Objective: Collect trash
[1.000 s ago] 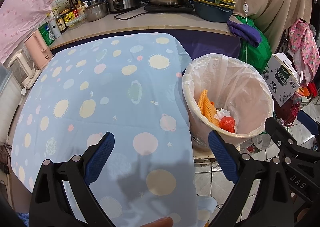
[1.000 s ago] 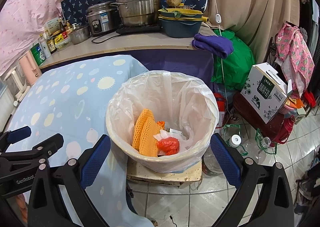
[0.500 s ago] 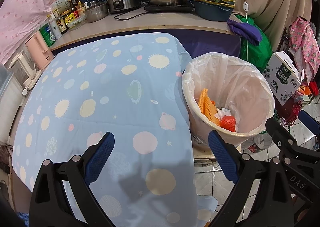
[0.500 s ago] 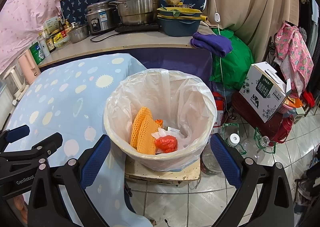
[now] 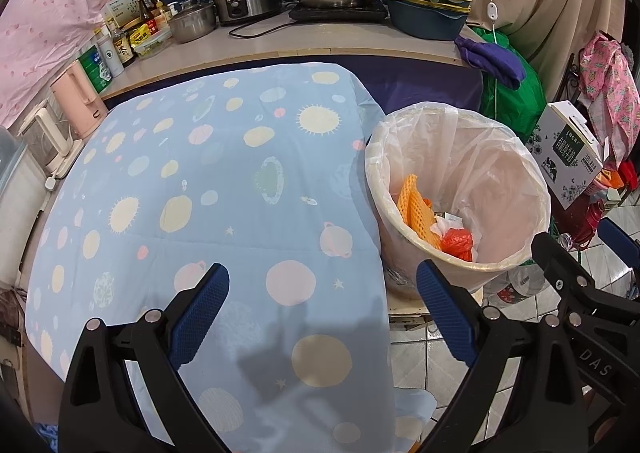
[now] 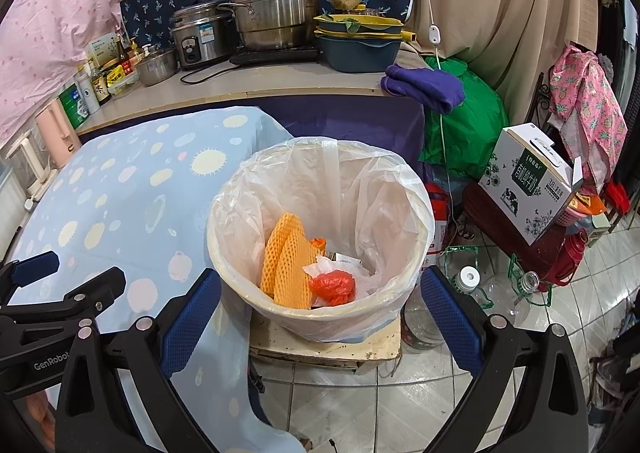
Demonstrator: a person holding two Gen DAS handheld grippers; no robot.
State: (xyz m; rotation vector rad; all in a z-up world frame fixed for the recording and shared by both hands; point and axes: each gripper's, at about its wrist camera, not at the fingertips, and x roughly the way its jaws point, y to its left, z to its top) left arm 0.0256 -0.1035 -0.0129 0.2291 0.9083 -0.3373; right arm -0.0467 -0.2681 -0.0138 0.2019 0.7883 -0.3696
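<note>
A cream trash bin (image 6: 416, 245) with a clear liner stands on a low block beside the table. Inside lie orange foam netting (image 6: 286, 265), a red plastic wad (image 6: 334, 287) and white paper. The bin also shows in the left wrist view (image 5: 532, 193), with the netting (image 5: 418, 207). My left gripper (image 5: 322, 309) is open and empty above the table's near right part. My right gripper (image 6: 318, 311) is open and empty, in front of and above the bin's near rim. The table (image 5: 200, 181) wears a light blue cloth with planets.
A counter (image 6: 280, 83) behind holds pots, a rice cooker, bowls and bottles. A purple cloth (image 6: 426, 87) and green bag (image 6: 464, 133) hang at its right end. A milk carton box (image 6: 528, 181), bottles and jars stand on the tiled floor to the right.
Both grippers have drifted slightly back, so the bin sits a little farther away in both views. Nothing was grasped or let go.
</note>
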